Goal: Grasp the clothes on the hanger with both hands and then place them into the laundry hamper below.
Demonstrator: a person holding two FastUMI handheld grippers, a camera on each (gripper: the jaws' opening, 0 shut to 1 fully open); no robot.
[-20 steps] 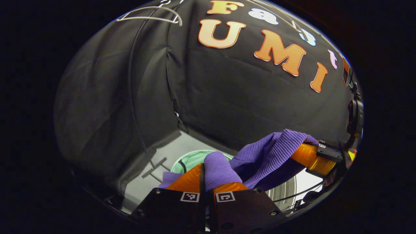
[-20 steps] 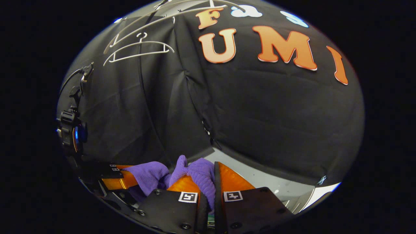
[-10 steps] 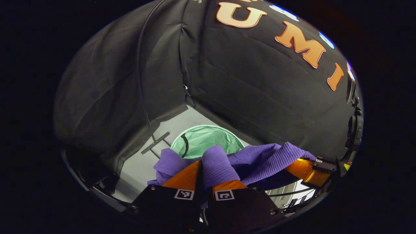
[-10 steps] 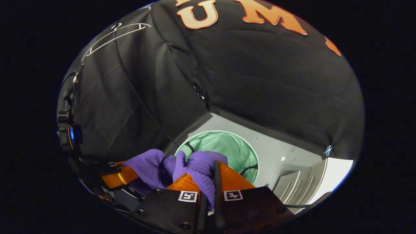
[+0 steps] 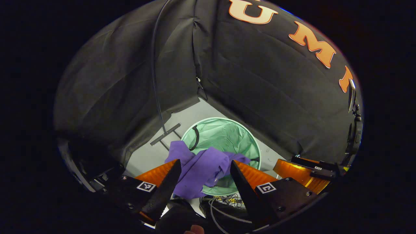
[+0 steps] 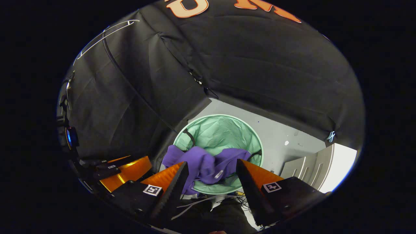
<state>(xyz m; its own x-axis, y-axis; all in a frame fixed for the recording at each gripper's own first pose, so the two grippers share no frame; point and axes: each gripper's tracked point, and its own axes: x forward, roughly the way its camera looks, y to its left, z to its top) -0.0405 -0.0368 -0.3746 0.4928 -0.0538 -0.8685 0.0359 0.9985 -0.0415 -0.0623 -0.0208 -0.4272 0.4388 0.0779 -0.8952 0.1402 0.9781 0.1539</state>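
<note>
Fingers (image 5: pixel 240 177) newly apart, garment (image 5: pixel 201 170) dropped over hamper (image 5: pixel 227 133)

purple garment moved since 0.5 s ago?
Yes. The purple garment has left both opened tongs and dropped toward the green hamper, now draped over its near rim.

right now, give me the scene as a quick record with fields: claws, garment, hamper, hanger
left claw: open, above the hamper, nothing between the fingers
right claw: open, above the hamper, nothing between the fingers
garment: purple, released, draped over the hamper's near rim, partly inside and partly hanging outside
hamper: green, round, on the grey floor, black handles at the rim
hanger: bare, up on the wall at upper left in the right gripper view
</note>
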